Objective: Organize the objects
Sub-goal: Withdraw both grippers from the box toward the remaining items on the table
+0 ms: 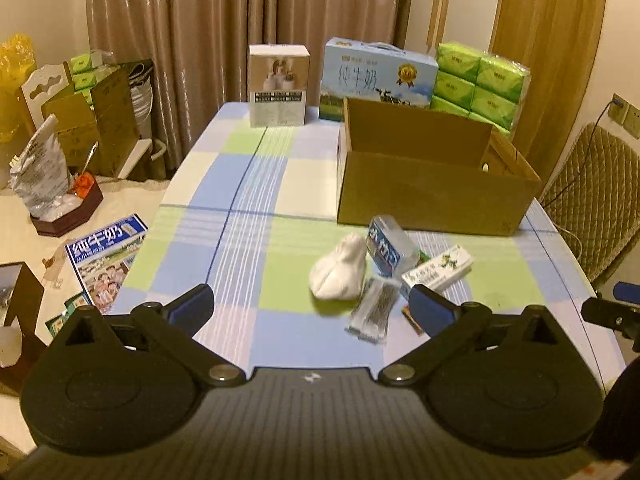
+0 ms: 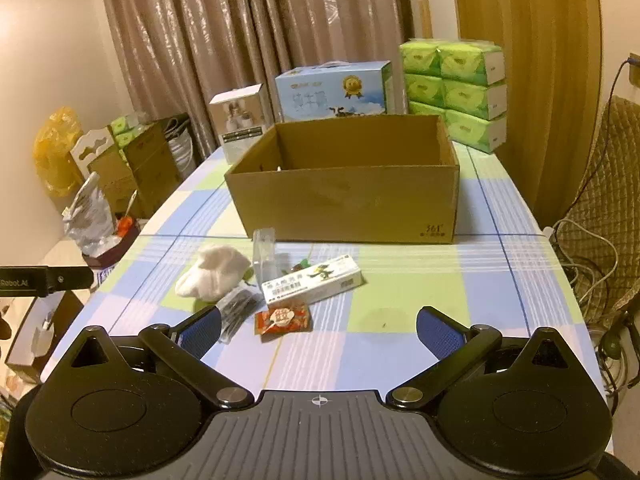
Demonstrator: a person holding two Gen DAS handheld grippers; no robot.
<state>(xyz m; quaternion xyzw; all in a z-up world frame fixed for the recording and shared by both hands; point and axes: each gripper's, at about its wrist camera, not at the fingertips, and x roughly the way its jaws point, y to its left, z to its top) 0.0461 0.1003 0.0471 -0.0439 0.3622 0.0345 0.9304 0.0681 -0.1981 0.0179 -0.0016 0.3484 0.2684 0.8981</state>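
An open brown cardboard box (image 1: pixel 432 188) (image 2: pixel 344 196) stands on the checked table. In front of it lies a small heap: rolled white socks (image 1: pixel 340 272) (image 2: pixel 212 274), a clear packet with a blue label (image 1: pixel 386 248) (image 2: pixel 265 256), a long white carton with green print (image 1: pixel 438 270) (image 2: pixel 316 282), a clear bag of dark hairpins (image 1: pixel 374 308) (image 2: pixel 238 308) and a red sachet (image 2: pixel 283 318). My left gripper (image 1: pixel 312 308) is open, short of the heap, nothing between its fingers. My right gripper (image 2: pixel 320 330) is open over bare cloth, the sachet just beyond its left finger.
At the table's far end stand a grey-white carton (image 1: pixel 279 84), a blue milk case (image 1: pixel 378 80) and stacked green tissue packs (image 1: pixel 480 84). A padded chair (image 2: pixel 600 208) with cables is at the right. Boxes and bags crowd the floor at the left (image 1: pixel 80 152).
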